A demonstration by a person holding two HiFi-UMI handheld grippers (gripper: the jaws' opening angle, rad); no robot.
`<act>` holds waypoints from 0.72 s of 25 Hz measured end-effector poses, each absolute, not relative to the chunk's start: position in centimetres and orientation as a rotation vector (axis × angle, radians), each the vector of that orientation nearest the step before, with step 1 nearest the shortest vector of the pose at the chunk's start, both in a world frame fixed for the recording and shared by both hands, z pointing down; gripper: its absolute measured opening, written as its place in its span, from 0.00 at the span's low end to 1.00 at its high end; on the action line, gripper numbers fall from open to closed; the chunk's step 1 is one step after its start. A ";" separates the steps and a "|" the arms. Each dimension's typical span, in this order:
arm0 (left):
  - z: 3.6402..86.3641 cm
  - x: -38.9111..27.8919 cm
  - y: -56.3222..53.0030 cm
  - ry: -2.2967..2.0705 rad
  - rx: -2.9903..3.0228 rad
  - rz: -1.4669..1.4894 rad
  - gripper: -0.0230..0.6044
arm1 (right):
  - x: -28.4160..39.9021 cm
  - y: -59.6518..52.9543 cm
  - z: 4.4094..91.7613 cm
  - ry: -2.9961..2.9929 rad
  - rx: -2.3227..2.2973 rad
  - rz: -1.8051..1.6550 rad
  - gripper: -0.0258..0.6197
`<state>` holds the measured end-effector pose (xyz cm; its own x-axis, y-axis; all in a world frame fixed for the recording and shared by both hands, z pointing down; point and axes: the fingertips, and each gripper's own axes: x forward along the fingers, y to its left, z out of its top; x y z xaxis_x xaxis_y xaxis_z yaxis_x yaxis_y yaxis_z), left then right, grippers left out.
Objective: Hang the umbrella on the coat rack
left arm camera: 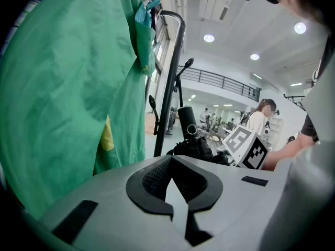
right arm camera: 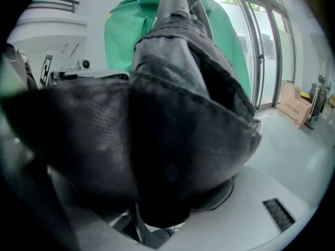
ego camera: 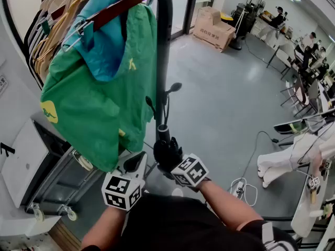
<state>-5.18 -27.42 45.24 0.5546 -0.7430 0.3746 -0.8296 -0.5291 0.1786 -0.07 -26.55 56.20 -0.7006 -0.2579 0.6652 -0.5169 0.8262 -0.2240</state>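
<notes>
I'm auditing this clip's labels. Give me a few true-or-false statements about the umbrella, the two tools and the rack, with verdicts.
1. The right tool grips a folded black umbrella. True.
2. The left tool clamps the umbrella too. False: its jaws are together on nothing.
3. A green jacket hangs on a hanger on the coat rack. True.
4. The umbrella already hangs from the rack. False: the right tool holds it, low beside the rack's black pole.

Saw a green fabric jacket (ego camera: 99,88) on a brown wooden hanger (ego camera: 120,7). Noted stacked brown cardboard boxes (ego camera: 213,27) well beyond, on grey floor (ego camera: 225,98).
</notes>
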 end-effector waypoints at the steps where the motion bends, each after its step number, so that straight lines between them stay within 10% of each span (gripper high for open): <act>1: 45.3 -5.2 -27.4 -1.292 2.457 0.362 0.06 | 0.0 -26.7 56.5 -2.356 0.574 0.526 0.39; 18: 45.2 -5.7 -27.5 -1.311 2.443 0.354 0.06 | -0.6 -33.1 59.9 -2.385 0.823 0.473 0.42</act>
